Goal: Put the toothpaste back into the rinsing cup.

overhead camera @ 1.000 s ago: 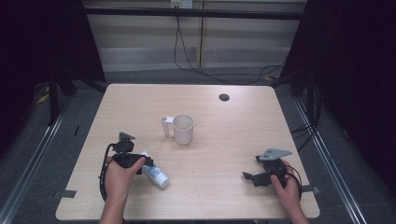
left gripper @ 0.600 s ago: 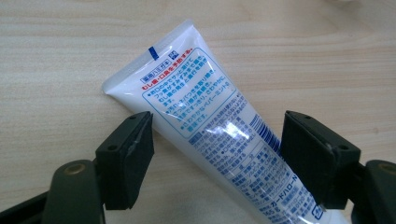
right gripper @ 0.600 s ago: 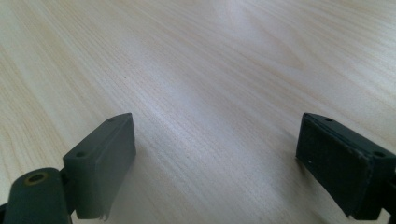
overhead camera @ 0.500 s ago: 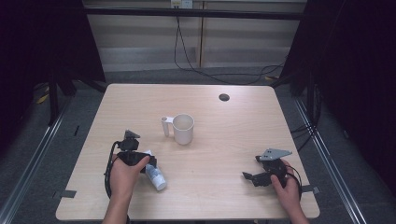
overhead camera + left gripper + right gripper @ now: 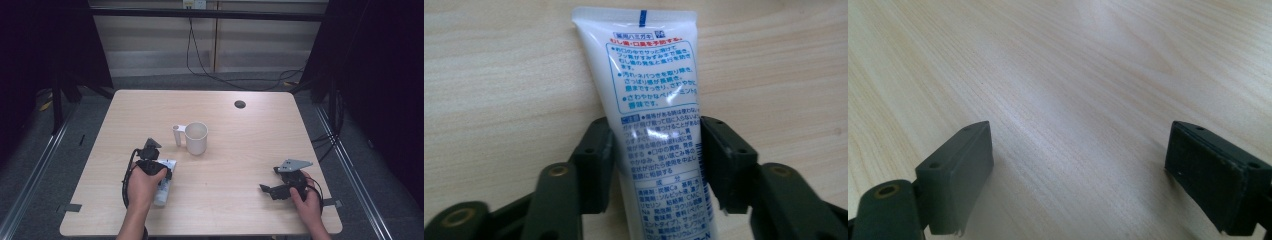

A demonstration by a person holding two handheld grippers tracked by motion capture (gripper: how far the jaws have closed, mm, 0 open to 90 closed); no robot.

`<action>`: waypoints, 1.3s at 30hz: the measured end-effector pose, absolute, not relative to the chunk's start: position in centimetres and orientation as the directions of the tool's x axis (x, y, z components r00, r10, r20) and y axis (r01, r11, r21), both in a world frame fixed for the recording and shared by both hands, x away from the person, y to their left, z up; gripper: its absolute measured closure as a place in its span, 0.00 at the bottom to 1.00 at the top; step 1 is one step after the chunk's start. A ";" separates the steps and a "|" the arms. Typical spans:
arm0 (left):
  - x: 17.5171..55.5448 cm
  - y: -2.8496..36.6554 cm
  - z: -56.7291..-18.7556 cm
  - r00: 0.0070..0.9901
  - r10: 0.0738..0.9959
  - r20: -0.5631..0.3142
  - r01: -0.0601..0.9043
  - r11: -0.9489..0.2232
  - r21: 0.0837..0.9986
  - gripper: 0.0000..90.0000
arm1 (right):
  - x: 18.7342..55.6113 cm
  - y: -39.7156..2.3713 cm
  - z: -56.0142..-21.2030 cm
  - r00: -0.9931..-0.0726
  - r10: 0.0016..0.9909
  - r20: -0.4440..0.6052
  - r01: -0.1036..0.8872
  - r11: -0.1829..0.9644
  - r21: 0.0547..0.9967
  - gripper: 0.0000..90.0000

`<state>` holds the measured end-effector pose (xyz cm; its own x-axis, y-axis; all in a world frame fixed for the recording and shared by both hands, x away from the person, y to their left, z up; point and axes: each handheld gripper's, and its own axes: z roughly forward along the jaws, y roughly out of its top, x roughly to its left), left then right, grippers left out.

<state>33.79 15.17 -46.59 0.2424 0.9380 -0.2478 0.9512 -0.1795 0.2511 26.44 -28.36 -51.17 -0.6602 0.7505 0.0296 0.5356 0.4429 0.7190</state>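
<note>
My left gripper [image 5: 655, 165] has just been closing around the toothpaste tube [image 5: 651, 125], and in the left gripper view both pads now sit against its sides about halfway along, the flat crimped end pointing away from me. I took it across the narrow width there because the tube lies flat on the table [image 5: 235, 150] and the middle gives the jaws two parallel sides to bear on; nearer the crimp it would be too thin to hold well. From the high view the tube [image 5: 163, 189] lies near the front left of the table, under my left hand [image 5: 142, 182], its length running roughly away from me. My right gripper [image 5: 1078, 175] rests low over bare wood at the front right with its jaws spread wide and nothing between them, kept well apart so it stays out of the way. Farther back, near the centre, stands a white mug [image 5: 195, 138] with a small white upright piece [image 5: 176, 135] just beside it, and I judge the tube may be headed there.
</note>
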 end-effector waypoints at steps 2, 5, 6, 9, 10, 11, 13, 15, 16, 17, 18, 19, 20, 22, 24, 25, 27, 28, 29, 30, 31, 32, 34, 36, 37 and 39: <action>33.8 14.8 -46.3 0.290 0.934 -0.209 0.936 -0.231 0.268 0.67 | 26.4 -28.4 -51.2 -0.660 0.750 0.030 0.536 0.443 0.719 0.13; 33.6 14.3 -45.9 0.324 0.933 -0.159 0.917 -0.268 0.294 0.74 | 26.4 -28.4 -51.2 -0.660 0.751 0.030 0.536 0.443 0.719 0.13; 33.5 14.2 -45.8 0.343 0.928 -0.145 0.908 -0.288 0.304 0.74 | 26.4 -28.4 -51.2 -0.660 0.750 0.030 0.536 0.443 0.719 0.13; 33.3 14.4 -45.6 0.366 0.921 -0.132 0.895 -0.310 0.320 0.76 | 26.4 -28.4 -51.2 -0.660 0.750 0.029 0.535 0.443 0.719 0.13; 33.3 14.5 -45.5 0.371 0.920 -0.128 0.890 -0.314 0.330 0.76 | 26.4 -28.4 -51.2 -0.660 0.750 0.030 0.536 0.443 0.719 0.13; 33.2 14.7 -45.3 0.372 0.918 -0.136 0.888 -0.309 0.340 0.76 | 26.4 -28.4 -51.2 -0.660 0.750 0.030 0.536 0.443 0.719 0.13; 33.0 14.9 -44.8 0.374 0.916 -0.143 0.878 -0.301 0.373 0.76 | 26.4 -28.4 -51.2 -0.660 0.750 0.030 0.536 0.443 0.719 0.13; 32.8 15.2 -44.2 0.387 0.909 -0.152 0.863 -0.299 0.408 0.75 | 26.4 -28.4 -51.2 -0.660 0.751 0.030 0.536 0.443 0.719 0.13; 32.7 15.3 -43.9 0.390 0.907 -0.158 0.859 -0.297 0.417 0.75 | 26.4 -28.4 -51.2 -0.660 0.750 0.030 0.536 0.443 0.719 0.13; 32.7 15.3 -43.9 0.390 0.907 -0.158 0.859 -0.297 0.417 0.75 | 26.4 -28.4 -51.2 -0.660 0.750 0.030 0.536 0.443 0.719 0.13; 32.6 15.5 -43.4 0.393 0.904 -0.168 0.847 -0.285 0.448 0.75 | 26.4 -28.4 -51.2 -0.660 0.751 0.030 0.536 0.443 0.719 0.13; 32.6 15.5 -43.4 0.393 0.904 -0.168 0.847 -0.285 0.448 0.75 | 26.4 -28.4 -51.2 -0.660 0.751 0.030 0.536 0.443 0.719 0.13; 32.5 15.7 -43.0 0.393 0.903 -0.174 0.838 -0.273 0.473 0.75 | 26.4 -28.4 -51.2 -0.660 0.751 0.030 0.536 0.443 0.719 0.13; 32.4 16.1 -42.6 0.399 0.898 -0.185 0.826 -0.265 0.497 0.75 | 26.4 -28.4 -51.2 -0.660 0.750 0.030 0.536 0.443 0.719 0.13; 32.3 16.2 -42.4 0.397 0.900 -0.181 0.813 -0.253 0.524 0.75 | 26.4 -28.4 -51.2 -0.660 0.751 0.029 0.536 0.443 0.719 0.13; 32.3 16.3 -42.3 0.399 0.899 -0.179 0.807 -0.251 0.535 0.75 | 26.4 -28.4 -51.2 -0.660 0.750 0.029 0.536 0.443 0.719 0.13; 32.2 16.5 -42.2 0.392 0.902 -0.182 0.797 -0.233 0.557 0.75 | 26.4 -28.4 -51.2 -0.660 0.751 0.030 0.536 0.443 0.719 0.13; 32.2 16.7 -42.1 0.399 0.898 -0.185 0.792 -0.236 0.564 0.75 | 26.4 -28.4 -51.2 -0.660 0.751 0.030 0.536 0.443 0.719 0.13; 32.2 16.8 -42.1 0.397 0.897 -0.195 0.789 -0.225 0.572 0.75 | 26.4 -28.4 -51.2 -0.660 0.750 0.029 0.535 0.443 0.719 0.13; 32.2 16.8 -42.1 0.394 0.897 -0.199 0.787 -0.218 0.577 0.75 | 26.4 -28.4 -51.2 -0.660 0.750 0.029 0.536 0.443 0.719 0.13; 32.2 16.9 -42.0 0.397 0.895 -0.201 0.784 -0.217 0.582 0.75 | 26.4 -28.4 -51.2 -0.660 0.751 0.030 0.536 0.443 0.719 0.13; 32.2 17.0 -42.0 0.404 0.894 -0.195 0.775 -0.221 0.592 0.75 | 26.4 -28.4 -51.2 -0.660 0.751 0.029 0.536 0.443 0.719 0.13; 32.1 17.2 -41.8 0.401 0.893 -0.204 0.765 -0.204 0.611 0.75 | 26.4 -28.4 -51.2 -0.660 0.751 0.030 0.536 0.443 0.719 0.13; 32.1 17.2 -41.6 0.397 0.894 -0.206 0.748 -0.185 0.637 0.75 | 26.4 -28.4 -51.2 -0.660 0.751 0.029 0.536 0.443 0.719 0.13; 32.1 17.2 -41.6 0.397 0.894 -0.206 0.748 -0.185 0.637 0.75 | 26.4 -28.4 -51.2 -0.660 0.751 0.029 0.536 0.443 0.719 0.13; 32.0 17.4 -41.3 0.409 0.885 -0.221 0.731 -0.173 0.660 0.75 | 26.4 -28.4 -51.2 -0.660 0.751 0.030 0.536 0.443 0.719 0.13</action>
